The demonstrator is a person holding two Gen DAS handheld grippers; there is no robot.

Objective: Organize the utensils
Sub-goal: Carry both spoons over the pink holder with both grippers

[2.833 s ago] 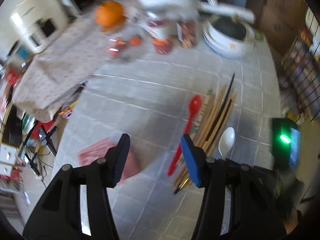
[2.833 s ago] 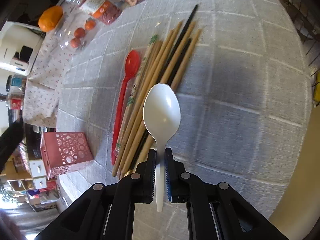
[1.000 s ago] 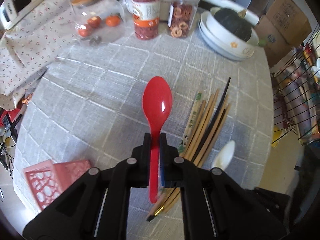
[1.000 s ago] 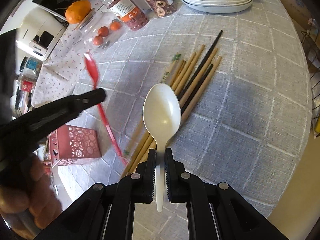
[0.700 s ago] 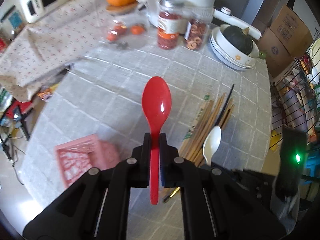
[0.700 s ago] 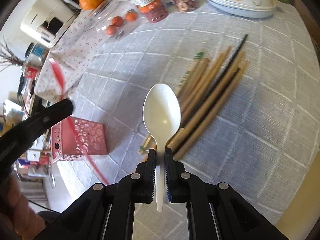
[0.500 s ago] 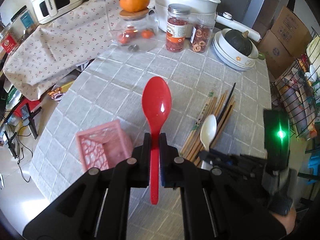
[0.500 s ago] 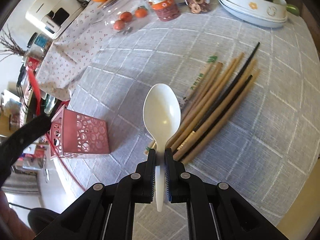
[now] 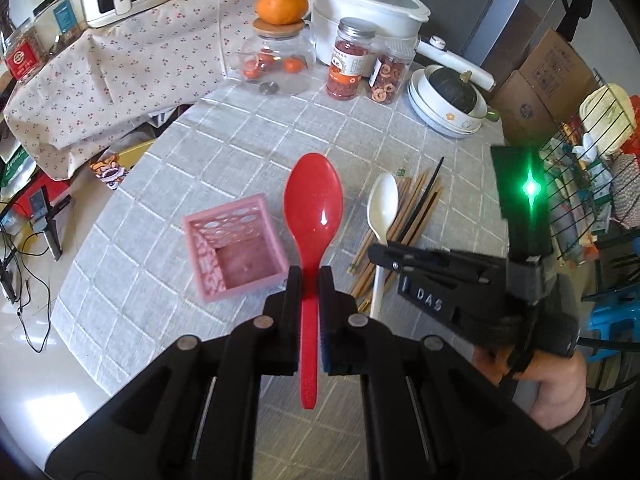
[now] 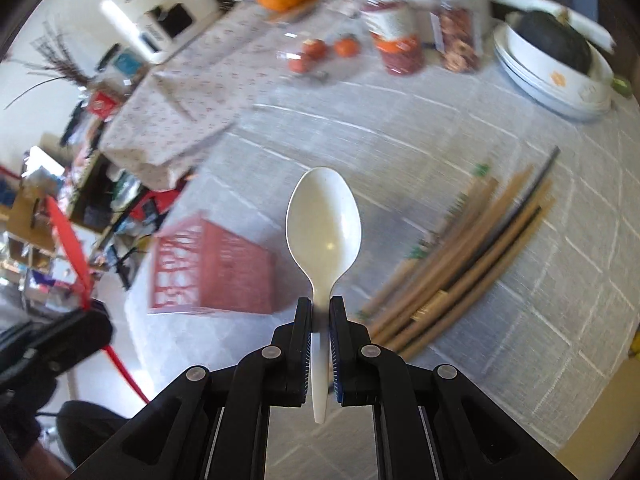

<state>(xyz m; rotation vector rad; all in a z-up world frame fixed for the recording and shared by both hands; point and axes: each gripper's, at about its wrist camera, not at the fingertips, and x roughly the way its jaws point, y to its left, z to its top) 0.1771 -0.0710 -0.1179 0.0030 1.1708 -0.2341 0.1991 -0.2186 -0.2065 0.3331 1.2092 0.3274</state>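
Observation:
My left gripper (image 9: 306, 276) is shut on the handle of a red spoon (image 9: 313, 204), bowl pointing away, held above the table just right of an open pink perforated basket (image 9: 236, 246). My right gripper (image 10: 320, 308) is shut on a white spoon (image 10: 324, 216), also raised; the same white spoon (image 9: 383, 204) shows in the left wrist view, to the right of the red one. A bundle of wooden and black chopsticks (image 10: 472, 264) lies on the grey checked tablecloth (image 9: 224, 152) to the right. The pink basket (image 10: 212, 276) sits left of the white spoon.
At the table's far edge stand a glass jar (image 9: 276, 64) topped with an orange, two snack jars (image 9: 348, 64), a white cooker (image 9: 368, 12) and stacked bowls (image 9: 444, 108) holding a dark squash. A wire rack (image 9: 592, 168) stands right. The table's left edge drops to a cluttered floor.
Both grippers rose and drew back with their spoons. The pink basket came to the middle of the left wrist view; the right gripper swung left, toward the basket.

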